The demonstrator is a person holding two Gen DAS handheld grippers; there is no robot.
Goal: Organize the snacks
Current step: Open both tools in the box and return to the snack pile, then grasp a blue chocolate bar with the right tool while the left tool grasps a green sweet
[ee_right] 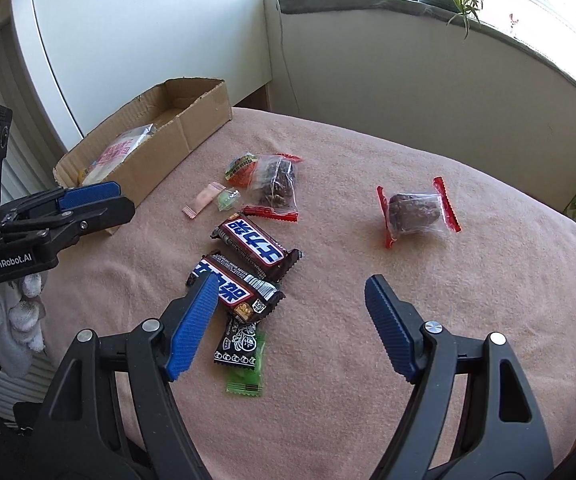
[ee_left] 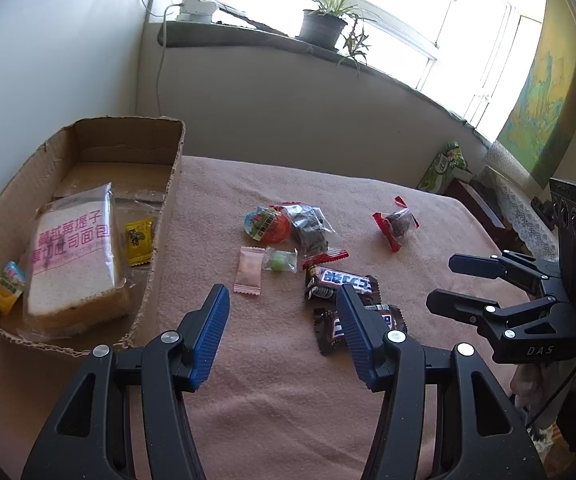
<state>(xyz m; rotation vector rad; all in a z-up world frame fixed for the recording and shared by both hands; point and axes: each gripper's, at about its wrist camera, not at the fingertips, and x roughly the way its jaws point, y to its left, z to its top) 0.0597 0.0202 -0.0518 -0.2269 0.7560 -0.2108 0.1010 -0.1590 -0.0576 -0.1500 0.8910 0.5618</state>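
1. Left wrist view: the left gripper (ee_left: 284, 320) hovers over the pink tablecloth (ee_left: 288, 392) with its fingers moderately apart and nothing between them; the right gripper (ee_left: 443, 284) enters from the right edge, its fingers spread and empty.
2. Sorted so far: the cardboard box (ee_left: 168, 208) holds a bagged bread slice (ee_left: 72, 256), a yellow sachet (ee_left: 140, 240) and a small yellow-and-blue packet (ee_left: 8, 286).
3. Unsorted: two Snickers bars (ee_right: 256, 246) (ee_right: 234, 286), a pink candy (ee_left: 249, 270), a green candy (ee_left: 280, 261), a jelly cup (ee_left: 266, 224), a clear bag of dark snack (ee_left: 309, 228) and a red-ended packet (ee_right: 415, 210) lying apart from the cluster.
4. Step in hand, by judgement: an approach between placements, neither gripper loaded.
5. Next move: the right gripper (ee_right: 288, 316) is nearest the lower Snickers bar; it would need to descend, straddle the bar across its narrow width, and close.
6. Right wrist view alone shows a black-and-green packet (ee_right: 244, 356) tucked under the lower bar and the person's white glove (ee_right: 12, 320); only the left wrist view looks fully into the box.
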